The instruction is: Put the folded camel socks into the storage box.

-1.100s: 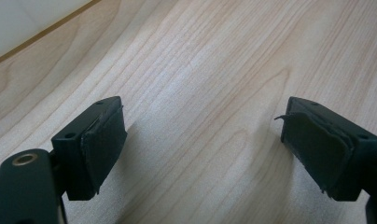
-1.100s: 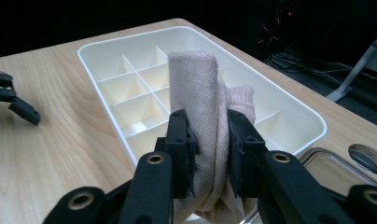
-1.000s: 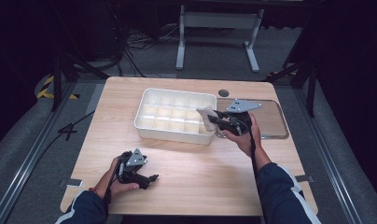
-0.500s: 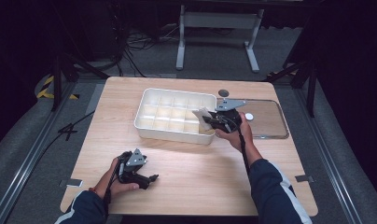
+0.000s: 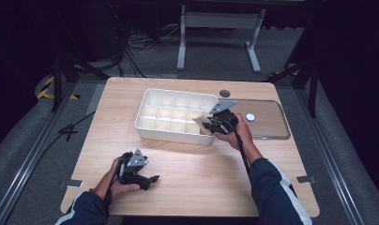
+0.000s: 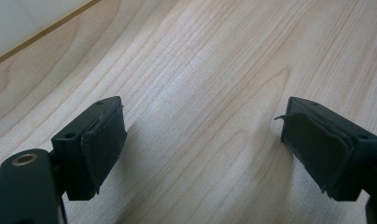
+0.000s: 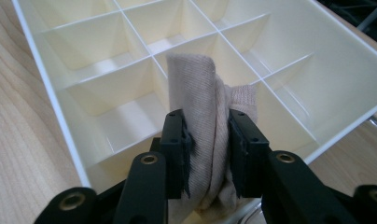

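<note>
Here, a folded cloth is poised over a divided tray while the other hand waits.

The pale wood-grain bench (image 5: pixel 192 178) carries everything, and the white plastic tray with a grid of small compartments (image 5: pixel 169 101) sits toward its far middle, within easy reach of both hands. A clear flat lid-like sheet with a small white disc on it (image 5: pixel 267 126) lies just right of the tray, probably set aside so the compartments stay open from above. The right tongs (image 7: pixel 209 140) pinch a beige knitted cloth, folded into a narrow bundle (image 7: pixel 200 98), over the tray's near right corner; the tight fold looks meant to fit one cell, though which cell I cannot tell. The left tongs (image 6: pixel 203 135) rest spread and empty low over bare bench near the front, well apart from the tray, seemingly kept clear.
</note>
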{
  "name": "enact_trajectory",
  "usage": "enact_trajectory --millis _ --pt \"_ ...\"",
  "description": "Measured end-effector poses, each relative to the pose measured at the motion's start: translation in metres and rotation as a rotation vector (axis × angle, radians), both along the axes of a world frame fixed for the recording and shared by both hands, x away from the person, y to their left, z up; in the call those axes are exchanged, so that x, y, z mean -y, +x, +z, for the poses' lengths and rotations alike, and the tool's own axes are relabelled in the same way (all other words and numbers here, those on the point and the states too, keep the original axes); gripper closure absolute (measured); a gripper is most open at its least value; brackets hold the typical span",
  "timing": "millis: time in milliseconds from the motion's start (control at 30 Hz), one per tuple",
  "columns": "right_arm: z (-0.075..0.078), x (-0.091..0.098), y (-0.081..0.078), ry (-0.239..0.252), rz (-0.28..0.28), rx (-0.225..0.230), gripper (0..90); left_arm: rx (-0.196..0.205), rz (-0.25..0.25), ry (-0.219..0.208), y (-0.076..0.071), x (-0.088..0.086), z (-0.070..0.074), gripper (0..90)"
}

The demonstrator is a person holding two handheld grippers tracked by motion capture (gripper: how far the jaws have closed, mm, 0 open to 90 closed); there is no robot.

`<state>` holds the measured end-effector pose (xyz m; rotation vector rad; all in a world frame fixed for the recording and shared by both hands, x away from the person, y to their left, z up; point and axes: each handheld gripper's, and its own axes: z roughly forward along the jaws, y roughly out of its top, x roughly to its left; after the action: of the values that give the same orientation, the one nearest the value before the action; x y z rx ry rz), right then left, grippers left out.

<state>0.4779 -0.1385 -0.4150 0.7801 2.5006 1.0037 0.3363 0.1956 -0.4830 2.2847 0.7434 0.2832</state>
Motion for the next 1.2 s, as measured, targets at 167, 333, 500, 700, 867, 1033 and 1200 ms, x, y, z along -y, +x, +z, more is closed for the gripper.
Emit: enact_trajectory --millis 167,333,500,700,867,1033,1200 --pt "0.005 -0.003 0.003 -0.055 0.017 -0.055 70.8 0.000 0.002 -0.003 0.000 0.000 0.000 14.0" --pt "0.009 -0.011 0.005 -0.149 0.043 -0.076 72.7 -0.001 0.003 -0.004 0.000 0.000 0.000 14.0" --pt "0.012 -0.014 0.009 -0.162 0.038 -0.119 65.7 -0.001 0.002 -0.004 0.000 0.000 0.000 14.0" --pt "0.015 -0.008 0.015 -0.099 0.011 -0.168 53.8 -0.001 0.003 -0.004 0.000 0.000 0.000 14.0" --pt "0.017 -0.008 0.017 -0.082 0.006 -0.182 65.2 0.001 0.003 -0.003 0.000 0.000 0.000 14.0" --pt "0.019 -0.011 0.017 -0.106 0.032 -0.196 74.9 0.000 0.007 -0.009 -0.001 0.001 0.000 14.0" --pt "0.018 -0.013 0.017 -0.137 0.058 -0.199 76.0 -0.004 0.007 -0.008 -0.001 0.002 0.000 14.0"
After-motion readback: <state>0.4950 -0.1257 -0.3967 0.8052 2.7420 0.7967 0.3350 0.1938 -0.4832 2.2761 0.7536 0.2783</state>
